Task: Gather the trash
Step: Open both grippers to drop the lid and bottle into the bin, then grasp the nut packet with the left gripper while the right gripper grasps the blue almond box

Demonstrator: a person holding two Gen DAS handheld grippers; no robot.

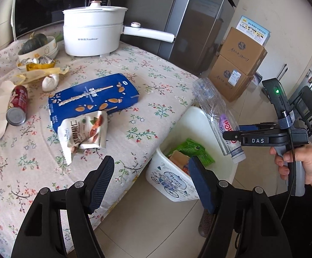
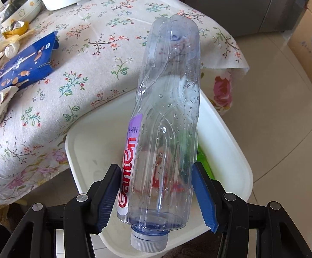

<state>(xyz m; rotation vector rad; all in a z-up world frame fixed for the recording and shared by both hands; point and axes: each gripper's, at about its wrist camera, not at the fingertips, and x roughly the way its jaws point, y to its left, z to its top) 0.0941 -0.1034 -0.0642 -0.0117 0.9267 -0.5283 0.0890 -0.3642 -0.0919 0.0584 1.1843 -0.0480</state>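
Over the white bin [image 2: 224, 129] beside the desk [image 1: 134, 64], the right tongs [image 2: 156, 195] are pinching a crumpled clear bottle [image 2: 169, 107] near its neck, cap pointing down and base tipped up and away. My read is that it hangs there so that letting go drops it straight in. From the left wrist view the bin sits on the floor against the desk's edge, already holding green wrappers [image 1: 195, 150] and something brown and boxy; what lies deeper I can't make out. The left tongs [image 1: 149, 185] are spread wide with nothing between them, aimed at the desk edge and bin. Plenty of rubbish still waits on the flowered cloth: a torn snack packet [image 1: 87, 131], a flattened blue carton [image 1: 93, 99], a red can [image 1: 17, 105] on its side. The white pot [image 1: 93, 32] looks like no trash.
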